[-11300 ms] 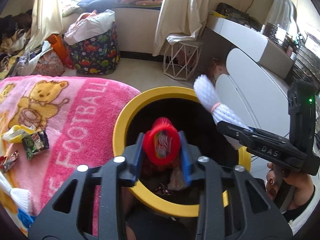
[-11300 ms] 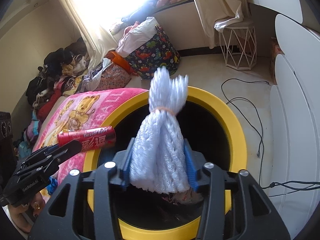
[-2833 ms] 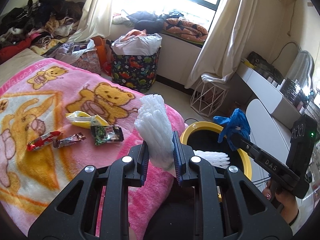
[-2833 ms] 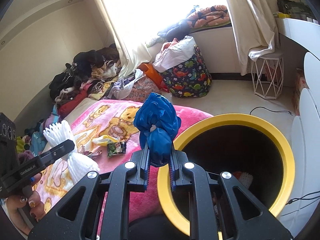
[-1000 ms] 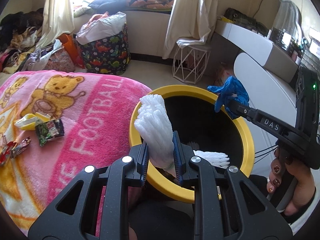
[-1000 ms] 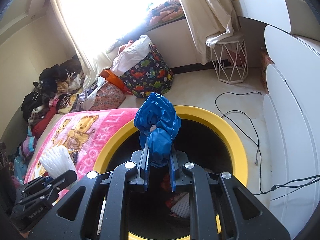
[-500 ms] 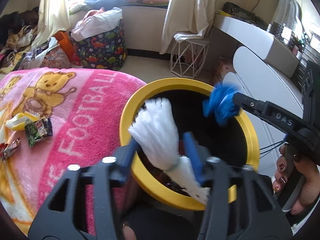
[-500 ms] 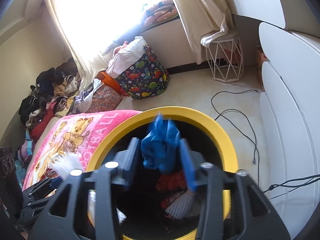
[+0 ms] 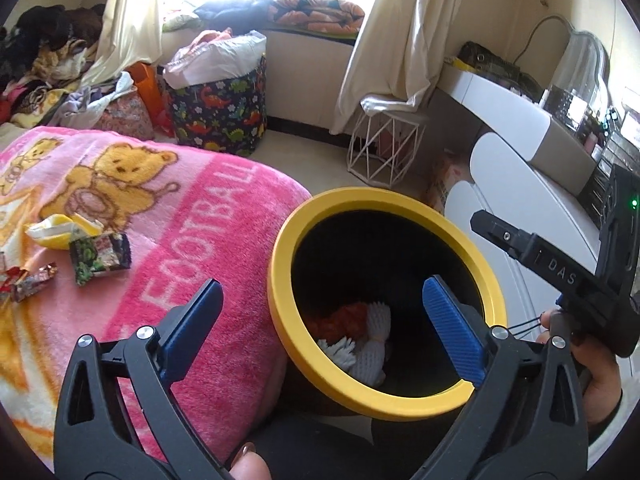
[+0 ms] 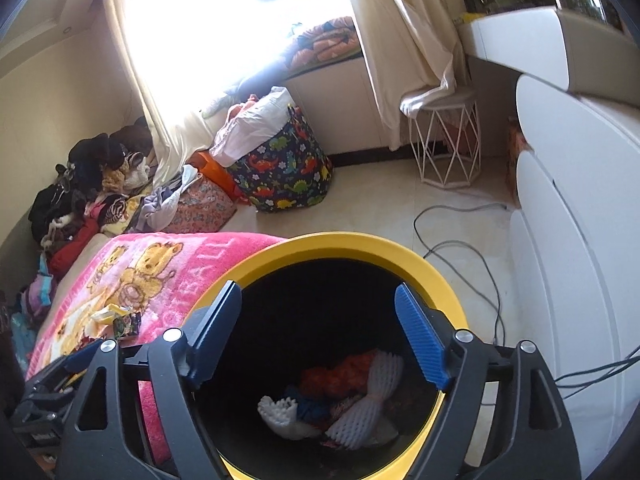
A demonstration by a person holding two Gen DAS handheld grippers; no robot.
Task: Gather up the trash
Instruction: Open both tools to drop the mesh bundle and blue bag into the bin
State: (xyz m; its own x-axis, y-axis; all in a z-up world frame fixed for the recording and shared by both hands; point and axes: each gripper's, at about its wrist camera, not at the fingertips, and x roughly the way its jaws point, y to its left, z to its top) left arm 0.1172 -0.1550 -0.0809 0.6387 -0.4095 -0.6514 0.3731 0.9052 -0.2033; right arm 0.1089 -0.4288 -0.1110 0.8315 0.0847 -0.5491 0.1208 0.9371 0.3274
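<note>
A black bin with a yellow rim (image 9: 362,199) stands against the pink bear blanket (image 9: 192,216). My left gripper (image 9: 323,292) hangs over the bin's near rim; its jaws are opening and nothing is between them. My right gripper (image 10: 318,292) is above the bin mouth (image 10: 360,240), its jaws also opening with nothing between them. It shows from the side (image 9: 486,222) in the left wrist view. Inside the bin lie white foam nets (image 10: 370,396), a blue bundle (image 10: 308,406) and an orange-red piece (image 10: 340,376). A yellow wrapper (image 9: 60,230), a dark green wrapper (image 9: 100,258) and red wrappers (image 9: 30,284) lie on the blanket.
A dinosaur-print basket (image 9: 218,114) and a white wire stool (image 9: 384,148) stand on the floor beyond the bin. White rounded cabinets (image 10: 568,240) line the right side, with cables (image 10: 460,248) on the floor. Clothes are piled at the far left (image 10: 80,184).
Both grippers have gone from shut to wide. The white foam net has dropped from the left one and the blue bundle from the right one, and both now lie in the bin.
</note>
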